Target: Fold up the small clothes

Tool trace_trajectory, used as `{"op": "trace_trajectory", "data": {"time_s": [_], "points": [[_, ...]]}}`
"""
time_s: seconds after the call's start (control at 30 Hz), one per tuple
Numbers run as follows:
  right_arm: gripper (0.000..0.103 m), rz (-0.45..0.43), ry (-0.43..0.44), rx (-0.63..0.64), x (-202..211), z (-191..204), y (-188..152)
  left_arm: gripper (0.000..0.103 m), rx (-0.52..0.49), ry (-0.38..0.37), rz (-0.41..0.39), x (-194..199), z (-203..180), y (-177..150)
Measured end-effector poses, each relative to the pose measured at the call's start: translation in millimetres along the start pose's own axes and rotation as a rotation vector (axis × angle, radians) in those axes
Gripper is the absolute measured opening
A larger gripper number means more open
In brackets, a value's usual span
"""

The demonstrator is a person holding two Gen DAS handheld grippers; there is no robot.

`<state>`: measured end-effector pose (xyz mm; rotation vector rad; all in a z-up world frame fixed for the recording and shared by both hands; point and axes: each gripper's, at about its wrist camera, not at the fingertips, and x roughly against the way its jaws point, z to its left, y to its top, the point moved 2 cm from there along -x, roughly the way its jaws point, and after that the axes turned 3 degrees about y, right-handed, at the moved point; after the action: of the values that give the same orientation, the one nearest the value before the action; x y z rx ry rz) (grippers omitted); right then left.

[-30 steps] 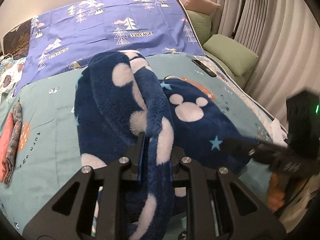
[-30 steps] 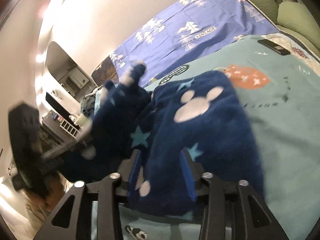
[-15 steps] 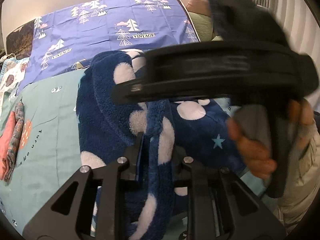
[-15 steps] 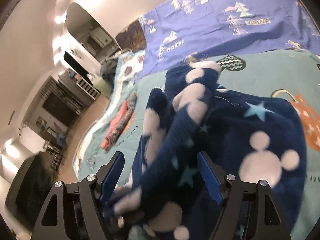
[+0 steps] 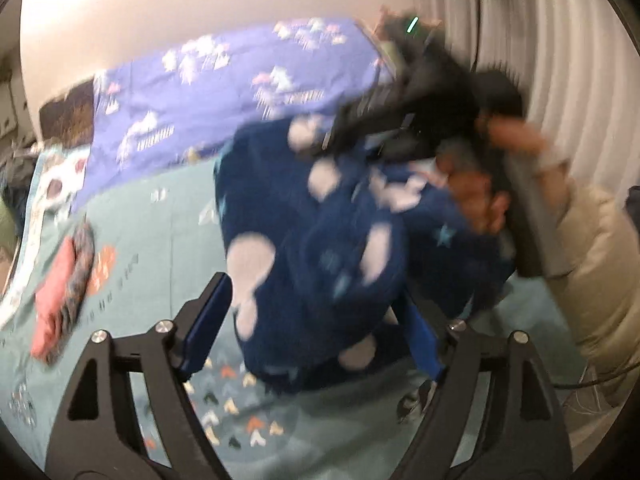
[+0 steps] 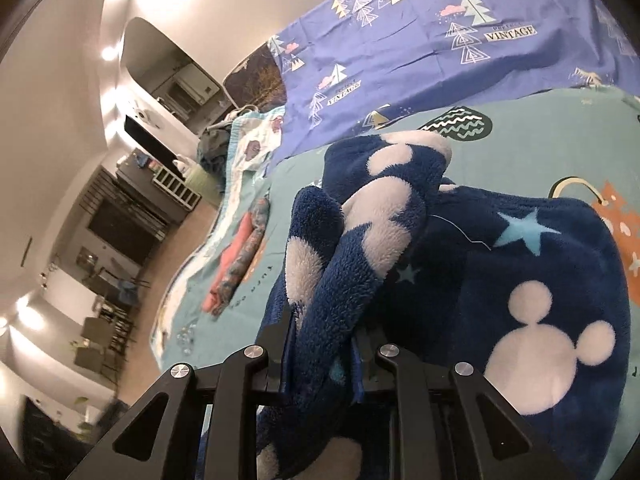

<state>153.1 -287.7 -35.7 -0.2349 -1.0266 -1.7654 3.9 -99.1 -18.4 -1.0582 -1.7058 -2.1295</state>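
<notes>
A navy fleece garment (image 6: 520, 280) with white mouse heads and pale stars lies bunched on the teal bed sheet (image 6: 540, 136). My right gripper (image 6: 320, 360) is shut on a raised fold of the garment (image 6: 352, 248). In the blurred left wrist view my left gripper (image 5: 316, 332) is open, its fingers standing on either side of the garment (image 5: 320, 240). The right gripper's dark body (image 5: 420, 92) and the hand holding it hover over the garment's far right side.
A folded pink and patterned cloth (image 5: 60, 280) lies at the bed's left edge and shows in the right wrist view too (image 6: 240, 256). A purple tree-print blanket (image 6: 440, 32) covers the far half. Curtains (image 5: 560, 60) hang at right. The room floor and furniture (image 6: 120, 220) lie to the left.
My left gripper has opened and let go of the garment fold. My right gripper has closed on that raised fold. The left camera view has swung and blurred.
</notes>
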Motion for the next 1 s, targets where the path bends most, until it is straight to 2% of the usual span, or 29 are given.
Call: {"op": "trace_trajectory", "data": {"time_s": [0.03,0.07,0.1,0.2,0.37,0.5,0.6,0.7,0.87,0.97,1.0], "points": [[0.021,-0.005,0.009,-0.003,1,-1,0,0.073,0.016,-0.014,0.013,-5,2,-3],[0.021,-0.008,0.010,-0.002,2,0,-1,0.049,0.032,-0.032,0.023,-10,3,-4],[0.021,-0.013,0.010,0.000,3,1,-3,0.033,0.056,-0.047,0.047,-16,5,-4],[0.021,-0.037,-0.005,0.010,9,4,-5,0.022,0.082,-0.093,0.030,-12,4,4],[0.021,-0.107,-0.029,0.046,42,8,5,0.021,0.009,-0.153,-0.035,4,-22,24],[0.021,-0.192,-0.094,0.110,88,15,9,0.021,-0.080,-0.228,-0.088,16,-61,42],[0.021,-0.260,-0.146,0.141,122,5,1,0.022,-0.157,-0.282,-0.096,14,-93,50],[0.022,-0.296,-0.176,0.070,142,-32,-13,0.022,-0.233,-0.326,-0.050,-6,-128,48],[0.023,-0.250,-0.168,-0.227,139,-135,-59,0.023,-0.290,-0.380,0.058,-43,-162,31],[0.025,-0.269,-0.122,-0.314,137,-166,-79,0.026,-0.342,-0.366,0.054,-47,-178,21],[0.026,-0.276,-0.113,-0.322,137,-169,-80,0.031,-0.361,-0.356,0.042,-46,-182,20]]}}
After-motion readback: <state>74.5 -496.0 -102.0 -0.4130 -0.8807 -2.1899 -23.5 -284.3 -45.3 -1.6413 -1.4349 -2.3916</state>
